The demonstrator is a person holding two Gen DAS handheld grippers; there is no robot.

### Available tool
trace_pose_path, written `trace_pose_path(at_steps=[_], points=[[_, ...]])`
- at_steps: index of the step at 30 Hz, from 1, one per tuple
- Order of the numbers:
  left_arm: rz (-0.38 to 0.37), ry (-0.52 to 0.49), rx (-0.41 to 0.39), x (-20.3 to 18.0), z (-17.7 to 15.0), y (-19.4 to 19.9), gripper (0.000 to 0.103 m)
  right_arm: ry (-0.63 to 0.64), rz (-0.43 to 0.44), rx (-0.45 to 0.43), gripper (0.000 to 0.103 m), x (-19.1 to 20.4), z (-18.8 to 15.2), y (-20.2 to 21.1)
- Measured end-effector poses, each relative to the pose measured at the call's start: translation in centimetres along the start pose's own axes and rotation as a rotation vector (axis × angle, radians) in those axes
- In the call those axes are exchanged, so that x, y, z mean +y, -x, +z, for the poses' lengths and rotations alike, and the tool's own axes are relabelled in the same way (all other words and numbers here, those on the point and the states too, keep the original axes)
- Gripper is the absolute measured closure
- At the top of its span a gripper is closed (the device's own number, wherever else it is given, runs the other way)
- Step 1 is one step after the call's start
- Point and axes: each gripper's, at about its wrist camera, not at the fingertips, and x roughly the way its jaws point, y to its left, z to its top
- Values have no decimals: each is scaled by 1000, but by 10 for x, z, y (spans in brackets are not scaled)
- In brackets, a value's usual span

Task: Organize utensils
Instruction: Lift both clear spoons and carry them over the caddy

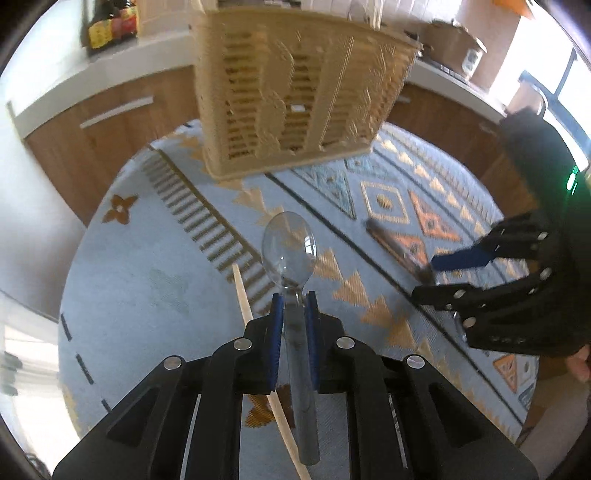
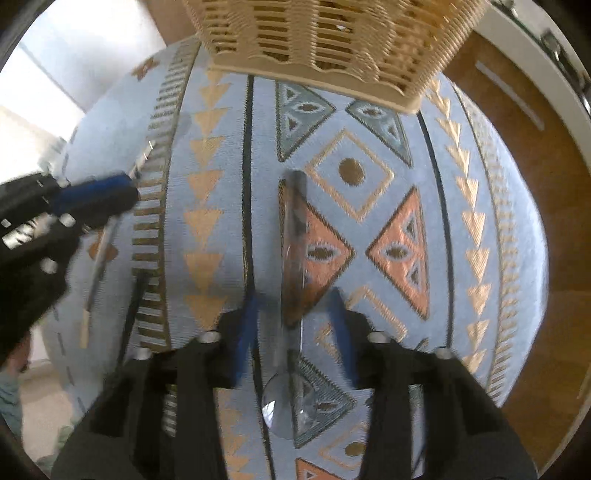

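Note:
My left gripper (image 1: 294,295) is shut on the handle of a clear plastic spoon (image 1: 289,251), bowl pointing forward toward a tan slatted basket (image 1: 295,92) at the far edge of the round table. A wooden chopstick (image 1: 258,350) lies on the cloth below it. My right gripper (image 2: 293,306) is open, its blue fingers on either side of a second clear spoon (image 2: 293,258) that lies flat on the patterned cloth, bowl toward me. That spoon (image 1: 399,247) also shows in the left wrist view, by the right gripper (image 1: 443,273). The left gripper (image 2: 110,195) shows blurred at the left in the right wrist view.
A blue patterned cloth (image 1: 147,277) covers the round table. Wooden cabinets (image 1: 110,122) and a white counter with bottles (image 1: 110,22) stand behind. The basket (image 2: 332,40) stands at the far table edge. A chopstick (image 2: 96,266) and a dark stick (image 2: 129,317) lie at the left.

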Motion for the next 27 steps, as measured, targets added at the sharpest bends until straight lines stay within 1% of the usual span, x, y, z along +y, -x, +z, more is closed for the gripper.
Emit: trace_pose_path(at_steps=[1, 3, 4, 6, 9, 10, 11, 12, 13, 14, 15, 16, 18, 20, 21, 22, 23, 24, 26, 27], points=[[-5, 5, -25, 2, 1, 6, 93, 19, -1, 1, 93, 3, 0, 0], [-26, 16, -74, 5, 4, 17, 93, 23, 14, -15, 93, 5, 0, 1], [-33, 22, -95, 6, 6, 21, 93, 28, 36, -53, 93, 6, -2, 6], [-46, 33, -147, 9, 10, 33, 93, 29, 49, -122, 93, 5, -6, 20], [-77, 30, -258, 10, 22, 64, 93, 19, 101, -287, 93, 2, -13, 64], [-84, 24, -283, 10, 25, 75, 93, 16, 106, -335, 93, 0, -15, 78], [-88, 16, -319, 8, 30, 87, 93, 15, 111, -393, 93, 0, -17, 95], [-86, 8, -347, 7, 34, 95, 93, 14, 116, -430, 93, -1, -18, 106], [-79, 0, -388, 5, 40, 107, 93, 6, 127, -503, 93, -4, -20, 126], [-74, -3, -430, 3, 46, 117, 93, 0, 127, -546, 93, -7, -21, 136], [-74, -2, -460, 3, 51, 124, 93, -13, 115, -618, 93, -8, -21, 153], [-81, 4, -506, 0, 58, 135, 93, -25, 102, -676, 93, -11, -21, 165], [-92, 13, -574, -2, 72, 146, 93, -51, 88, -766, 93, -21, -19, 185], [-100, 26, -664, -6, 84, 158, 93, -111, 71, -872, 93, -32, -12, 202], [-103, 29, -705, -9, 89, 163, 93, -154, 35, -920, 93, -37, -7, 207], [-93, 32, -751, -11, 95, 165, 93, -182, -16, -946, 93, -38, 0, 210], [-68, 32, -779, -14, 100, 167, 93, -203, -67, -976, 93, -42, 9, 210], [-48, 36, -799, -16, 107, 166, 93, -209, -91, -991, 93, -45, 16, 208], [-89, 77, -820, -13, 123, 160, 93, -226, -103, -1005, 93, -53, 26, 206], [-108, 100, -825, -12, 129, 155, 93, -238, -94, -1016, 93, -58, 34, 203]])
